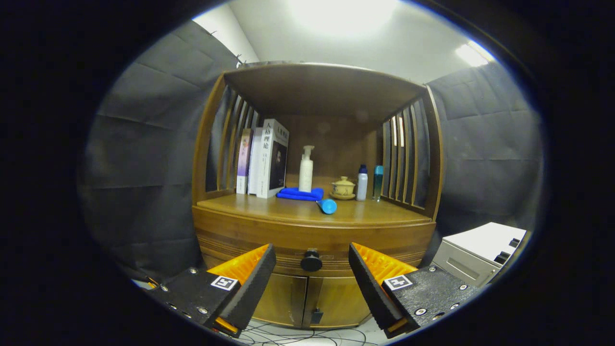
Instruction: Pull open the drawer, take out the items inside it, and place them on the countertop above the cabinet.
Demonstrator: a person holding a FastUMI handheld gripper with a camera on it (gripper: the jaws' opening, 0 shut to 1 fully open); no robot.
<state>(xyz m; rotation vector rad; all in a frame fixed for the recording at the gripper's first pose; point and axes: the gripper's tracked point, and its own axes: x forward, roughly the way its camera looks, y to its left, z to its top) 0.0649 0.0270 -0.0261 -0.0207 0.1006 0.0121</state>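
Tongs (312, 283) are spread wide and released, nothing held or touched, with both fingers seen short of the cabinet front. Knob (311, 261) is framed between the fingertips, just beyond them, on the drawer (240, 235) face under the countertop (375, 215). Drawer is judged closed: its front sits flush with the cabinet band, so whatever is inside cannot be seen. Step in hand is taken as the approach for the pull; no part of the task looks done yet. Next move is expected to call for a straight advance until the knob is bracketed by both pads, a firm clench on it, then a level pull back along the drawer's travel. Knob is small and round, so slip is a likely risk if the grip is off-centre. Countertop is already partly occupied: books (262, 158), pump bottle (306, 169), blue cloth (300, 194), blue cylinder (328, 206), lidded cup (343, 187), two small bottles (362, 182). Free space for placing is judged best along the front edge, left and right of the cylinder.
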